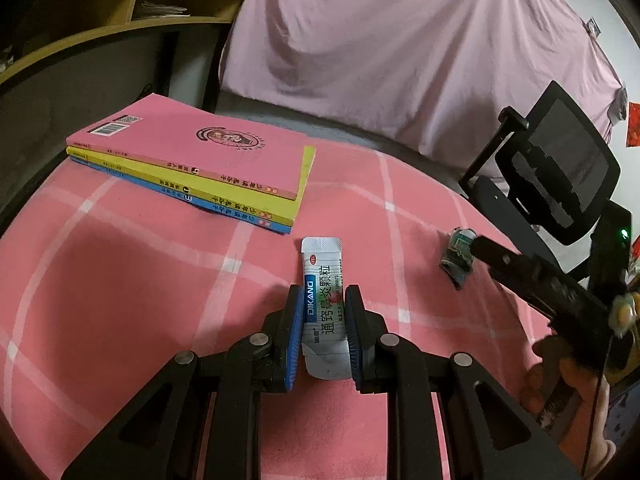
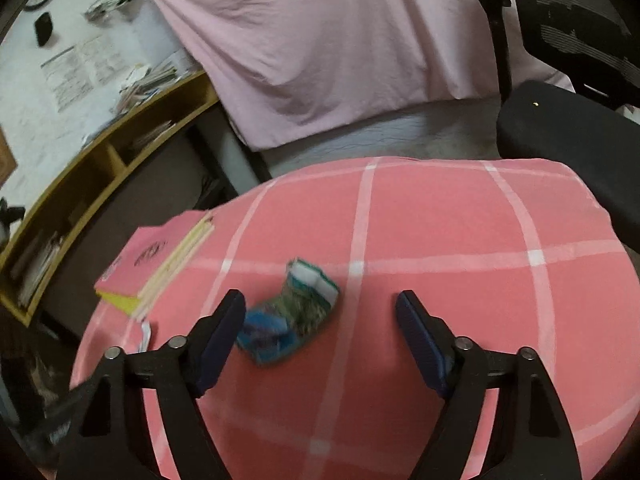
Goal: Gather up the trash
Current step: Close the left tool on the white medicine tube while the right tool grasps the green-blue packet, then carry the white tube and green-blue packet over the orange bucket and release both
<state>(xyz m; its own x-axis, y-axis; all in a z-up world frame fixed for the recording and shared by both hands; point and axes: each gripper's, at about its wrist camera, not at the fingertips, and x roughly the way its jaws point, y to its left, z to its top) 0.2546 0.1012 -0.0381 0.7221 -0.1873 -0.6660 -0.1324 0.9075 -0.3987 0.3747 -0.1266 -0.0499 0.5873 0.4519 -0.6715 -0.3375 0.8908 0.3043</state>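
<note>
The left hand-held gripper (image 1: 323,312) is closed on a white medicine sachet (image 1: 322,276) – the two blue pads (image 1: 295,332) press on its long sides, and the upper end of the sachet sticks out in front of them, above the pink checked cloth (image 1: 120,280) that covers the table. Behind it, a stack of three books (image 1: 192,160) lies flat on the cloth: pink on top, then yellow, then blue at the bottom. The right hand-held gripper (image 2: 320,316) is open, its fingers (image 2: 224,320) wide apart, and nothing is pressed between them. A crumpled wrapper (image 2: 296,312) in blue and green lies on the cloth near the left finger; whether it touches it I cannot tell, because the picture is blurred. In the left wrist view the same wrapper (image 1: 458,256) is seen just at the tip of the right hand-held gripper, well apart from the sachet. A person's hand (image 1: 568,392) holds this tool at the right edge. Beyond the table stand a black office chair (image 1: 552,168), a large pink sheet (image 1: 400,48) hanging over something, and a wooden shelf (image 1: 120,8) with papers.
</note>
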